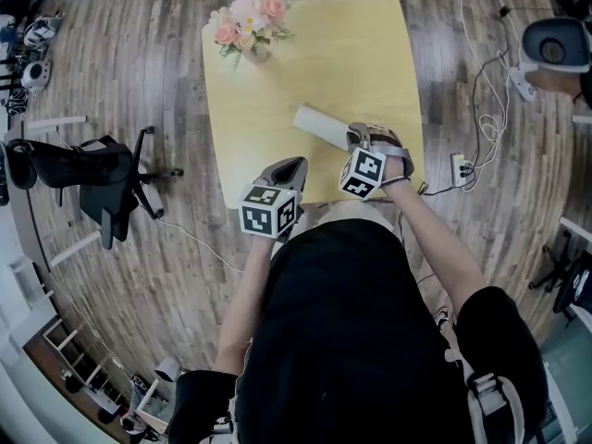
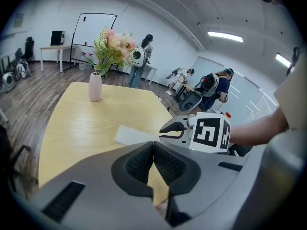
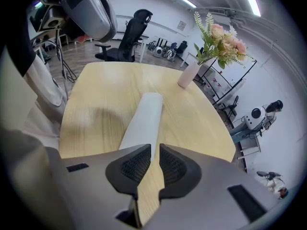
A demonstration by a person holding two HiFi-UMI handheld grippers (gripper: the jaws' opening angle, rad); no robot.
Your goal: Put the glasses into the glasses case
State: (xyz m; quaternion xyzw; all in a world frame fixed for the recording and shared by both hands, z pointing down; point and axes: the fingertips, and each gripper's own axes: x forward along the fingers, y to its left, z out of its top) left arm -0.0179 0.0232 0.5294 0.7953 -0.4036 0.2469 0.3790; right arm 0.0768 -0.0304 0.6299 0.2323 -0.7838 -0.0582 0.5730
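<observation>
- Glasses case [image 1: 317, 125]: pale, long and rounded, lying flat on the yellow worktop [image 1: 370, 54]. It sits well apart from the flower vase [image 1: 259, 52], on the person's side of it and off to its right. The lid looks closed.
- Glasses: none in any view. Possibly already inside the case; cannot tell.
- Right gripper [image 3: 154, 147]: just beyond the end of the case farthest from the vase. Its fingers [image 3: 134, 166] are parted by a narrow slit, with bare worktop showing through and nothing held.
- Left gripper [image 2: 153, 143]: farther from the vase than the case is, close to the worktop's near edge. Its fingers [image 2: 139, 164] are clenched tip to tip on nothing.
- Handling, judged: the shell looks stiff, smooth and light, so it would likely skid on the slick wood. Best pinched across its narrow width near mid-length, with one gripper bracing it while the other works the lid seam.
</observation>
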